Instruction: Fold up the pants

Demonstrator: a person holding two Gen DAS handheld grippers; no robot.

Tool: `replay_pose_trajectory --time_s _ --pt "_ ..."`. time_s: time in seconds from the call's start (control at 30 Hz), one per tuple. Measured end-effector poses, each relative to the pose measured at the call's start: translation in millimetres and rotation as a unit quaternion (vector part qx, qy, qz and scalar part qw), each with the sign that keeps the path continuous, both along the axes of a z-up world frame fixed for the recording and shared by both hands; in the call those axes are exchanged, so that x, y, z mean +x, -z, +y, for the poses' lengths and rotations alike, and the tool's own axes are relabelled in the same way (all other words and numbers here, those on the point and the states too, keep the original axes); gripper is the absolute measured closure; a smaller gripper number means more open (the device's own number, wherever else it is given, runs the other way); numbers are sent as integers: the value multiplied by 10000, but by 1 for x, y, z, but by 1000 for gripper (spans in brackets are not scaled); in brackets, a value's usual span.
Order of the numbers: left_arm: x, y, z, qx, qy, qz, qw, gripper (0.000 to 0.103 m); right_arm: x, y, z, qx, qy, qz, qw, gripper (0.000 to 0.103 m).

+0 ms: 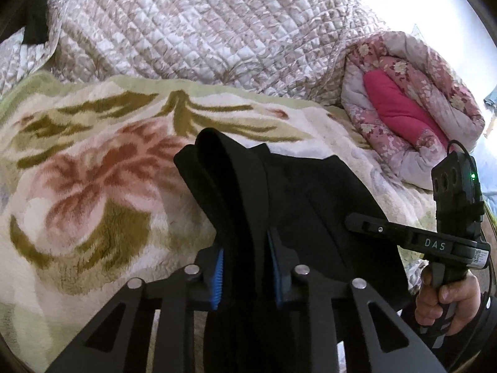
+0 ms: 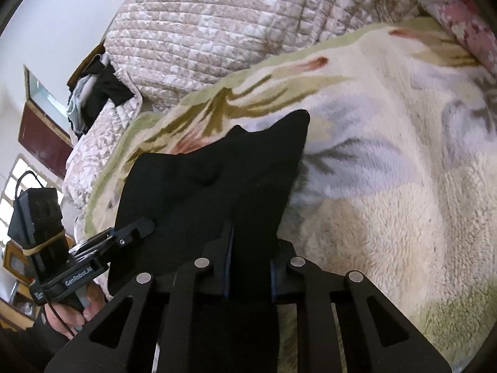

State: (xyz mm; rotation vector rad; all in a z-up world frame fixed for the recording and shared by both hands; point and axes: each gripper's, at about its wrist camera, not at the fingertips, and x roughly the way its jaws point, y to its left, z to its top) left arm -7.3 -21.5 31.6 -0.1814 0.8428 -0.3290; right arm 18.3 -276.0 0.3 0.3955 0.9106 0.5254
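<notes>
Left claw (image 1: 248, 267) pinches a bunched edge of the black pants (image 1: 310, 192); right claw (image 2: 250, 267) pinches another edge. Likely both grips lift one end for folding over. Pants lie on the floral blanket (image 1: 93, 161), ahead toward 12 o'clock. Quilt (image 1: 202, 25) heaped beyond; pink bedding (image 1: 403, 99) at 2 o'clock.
</notes>
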Motion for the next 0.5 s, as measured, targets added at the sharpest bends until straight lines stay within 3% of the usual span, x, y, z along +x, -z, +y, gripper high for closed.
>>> replay_pose_trajectory --time_s 0.23,0.5 --pt "-8 -14 -3 57 85 -91 9999 80 -14 -25 11 -3 -108 -206 9997 86" --pt "3 -29 1 267 74 -197 9994 80 5 -39 26 -33 -291 -293 9991 86"
